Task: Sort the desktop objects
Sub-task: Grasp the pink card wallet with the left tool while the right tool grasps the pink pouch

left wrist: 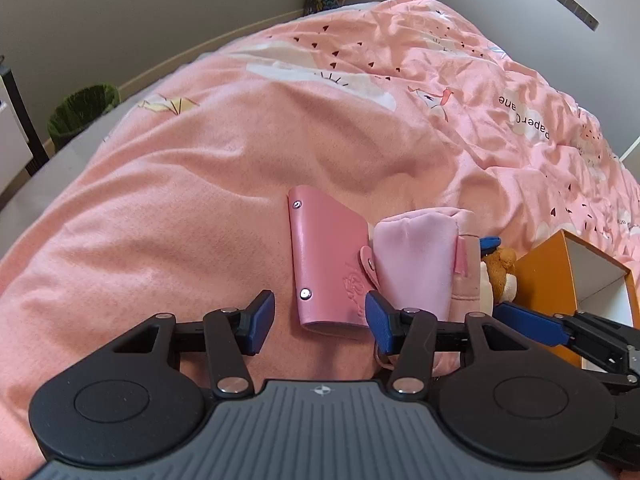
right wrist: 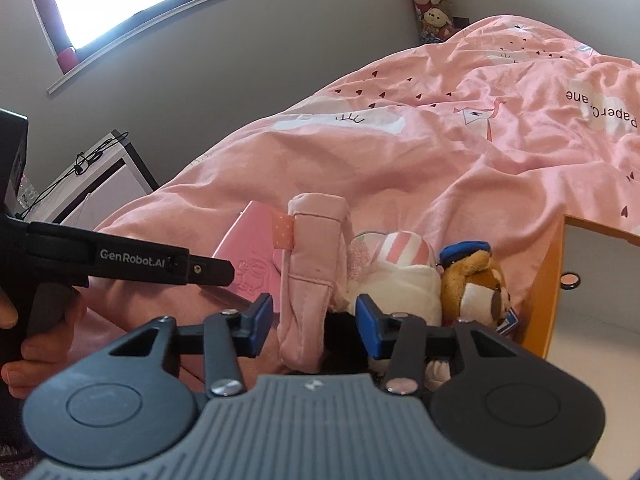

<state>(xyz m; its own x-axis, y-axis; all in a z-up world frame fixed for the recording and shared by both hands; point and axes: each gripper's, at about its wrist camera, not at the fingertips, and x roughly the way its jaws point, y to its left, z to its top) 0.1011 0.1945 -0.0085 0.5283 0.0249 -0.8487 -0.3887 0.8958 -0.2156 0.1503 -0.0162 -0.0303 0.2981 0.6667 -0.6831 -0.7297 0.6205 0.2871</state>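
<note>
Left wrist view: the pink card holder [left wrist: 330, 264] lies on the pink bed cover [left wrist: 200, 184] between the wide-apart left claw [left wrist: 320, 316]. The pink pouch [right wrist: 310, 280] (soft cloth) sits inside the open right claw [right wrist: 314, 322], beside the bear toy [right wrist: 476, 284].

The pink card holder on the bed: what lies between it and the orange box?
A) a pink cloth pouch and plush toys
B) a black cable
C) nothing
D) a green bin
A: beside the pink card holder lies the pink cloth pouch, then the plush toys, then the orange box.
</note>
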